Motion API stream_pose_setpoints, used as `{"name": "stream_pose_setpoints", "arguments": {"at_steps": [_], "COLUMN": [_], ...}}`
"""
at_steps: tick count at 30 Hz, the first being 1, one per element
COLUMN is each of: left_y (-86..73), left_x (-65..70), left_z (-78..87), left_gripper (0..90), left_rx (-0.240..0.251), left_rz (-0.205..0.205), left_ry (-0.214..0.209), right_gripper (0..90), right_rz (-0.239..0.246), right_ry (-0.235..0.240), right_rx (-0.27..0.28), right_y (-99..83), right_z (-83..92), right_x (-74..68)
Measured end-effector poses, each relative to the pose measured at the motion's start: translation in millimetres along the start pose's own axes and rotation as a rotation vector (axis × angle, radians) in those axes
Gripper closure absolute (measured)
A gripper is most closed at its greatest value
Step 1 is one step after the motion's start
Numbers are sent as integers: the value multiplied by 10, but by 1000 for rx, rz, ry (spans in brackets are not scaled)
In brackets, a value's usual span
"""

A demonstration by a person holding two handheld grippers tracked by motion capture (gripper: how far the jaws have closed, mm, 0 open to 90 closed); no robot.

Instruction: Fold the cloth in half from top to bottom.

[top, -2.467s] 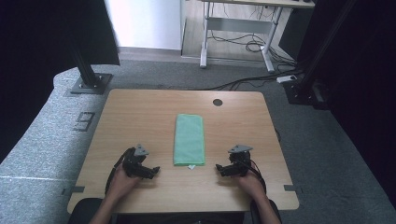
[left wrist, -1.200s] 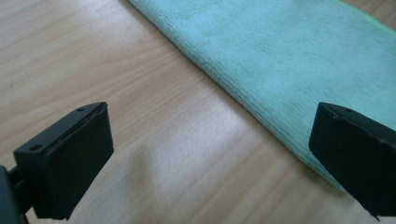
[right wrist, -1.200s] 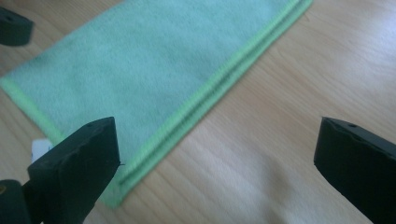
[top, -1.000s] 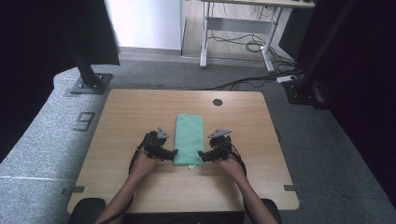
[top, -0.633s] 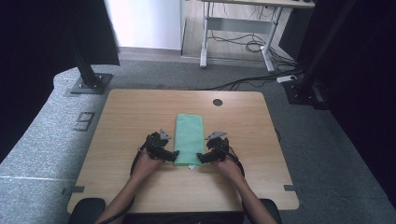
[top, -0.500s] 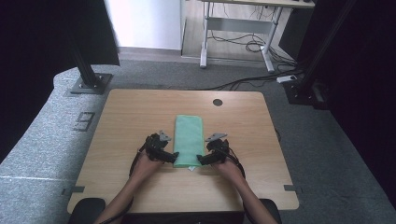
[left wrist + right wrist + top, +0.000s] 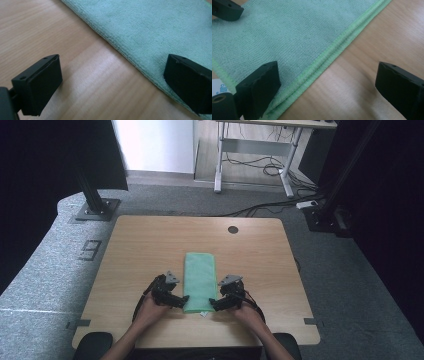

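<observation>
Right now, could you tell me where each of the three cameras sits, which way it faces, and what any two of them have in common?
High view: fixed above the person's side, looking forward and down on the table; forearms, left gripper and right gripper flank the green cloth.
Left gripper view: rides the left gripper, looking down across the cloth's folded edge; its open jaws show.
Right gripper view: rides the right gripper, looking down at the cloth's stitched edge; its open jaws show.
Shared: all three show cloth on wood.
</observation>
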State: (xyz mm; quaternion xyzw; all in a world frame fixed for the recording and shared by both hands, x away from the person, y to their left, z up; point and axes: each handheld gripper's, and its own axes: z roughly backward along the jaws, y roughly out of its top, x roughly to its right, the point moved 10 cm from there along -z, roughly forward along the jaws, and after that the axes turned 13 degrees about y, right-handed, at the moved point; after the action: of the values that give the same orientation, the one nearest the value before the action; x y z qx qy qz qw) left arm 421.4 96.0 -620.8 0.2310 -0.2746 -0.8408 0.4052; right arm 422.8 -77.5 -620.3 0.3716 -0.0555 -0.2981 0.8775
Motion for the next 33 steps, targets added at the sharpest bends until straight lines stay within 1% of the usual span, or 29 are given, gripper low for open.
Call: {"name": "stream_pose_setpoints", "arguments": {"at_steps": [1, 2, 3, 4, 5, 8, 11, 13, 14, 15, 16, 17, 19, 21, 22, 23, 24, 26, 27, 28, 29, 30, 31, 32, 33], "left_y": [0, 7, 31, 75, 103, 237, 308, 316, 299, 267, 246, 246, 237, 232, 223, 223, 217, 216, 216, 214, 213, 212, 211, 211, 211], "left_x": [0, -10, -30, -69, -94, -191, -252, -242, -231, -217, -196, -196, -195, -194, -196, -196, -200, -201, -201, -202, -202, -202, -203, -203, -203], "left_z": [0, 12, 20, 25, 24, -15, -97, -163, -192, -231, -250, -250, -253, -254, -262, -262, -264, -266, -266, -268, -267, -267, -267, -267, -267], "left_gripper": [4, 0, 0, 0, 0, 0, 3, 4, 3, 3, 1, 6, 6, 11, 11, 11, 11, 12, 12, 12, 11, 10, 10, 11, 11], "left_rx": [0, -4, 1, 12, 16, 42, 46, 38, 27, 11, 13, 13, 17, 21, 27, 27, 19, 16, 16, 13, 12, 12, 11, 11, 11], "left_rz": [0, -12, -24, -33, -32, -7, 9, 18, 7, -14, -9, -9, 9, 19, 36, 36, 43, 47, 47, 53, 53, 55, 56, 56, 56], "left_ry": [0, 4, 16, 34, 43, 63, 79, 70, 72, 81, 71, 71, 66, 59, 46, 46, 36, 33, 33, 30, 30, 31, 31, 31, 31], "right_gripper": [58, 75, 75, 93, 93, 97, 97, 97, 97, 97, 98, 98, 98, 97, 96, 96, 96, 98, 98, 98, 98, 98, 98, 98, 98], "right_rz": [0, 3, 3, 9, 9, 12, 3, -6, -8, -7, -16, -16, -20, -29, -29, -29, -29, -28, -28, -25, -23, -27, -30, -30, -37], "right_ry": [0, 0, 0, -2, -2, 2, 14, 24, 26, 31, 37, 40, 43, 62, 64, 64, 66, 41, 41, 36, 17, 11, 12, 12, 10], "right_rx": [0, -2, -2, 0, 0, -5, -3, -4, -4, -4, -2, -3, -5, -22, -26, -26, -27, -17, -17, -18, -13, -5, 3, 3, 12], "right_y": [0, -19, -19, -31, -31, -55, -85, -109, -119, -130, -143, -144, -145, -138, -127, -127, -113, -39, -39, -11, 58, 102, 149, 149, 199], "right_z": [0, 16, 16, 34, 34, 53, 68, 81, 87, 94, 100, 100, 98, 92, 90, 90, 90, 94, 94, 95, 102, 105, 107, 107, 107], "right_x": [0, -47, -47, -80, -80, -114, -139, -159, -167, -174, -183, -183, -181, -173, -163, -163, -152, -67, -67, -31, 54, 97, 136, 136, 178]}}
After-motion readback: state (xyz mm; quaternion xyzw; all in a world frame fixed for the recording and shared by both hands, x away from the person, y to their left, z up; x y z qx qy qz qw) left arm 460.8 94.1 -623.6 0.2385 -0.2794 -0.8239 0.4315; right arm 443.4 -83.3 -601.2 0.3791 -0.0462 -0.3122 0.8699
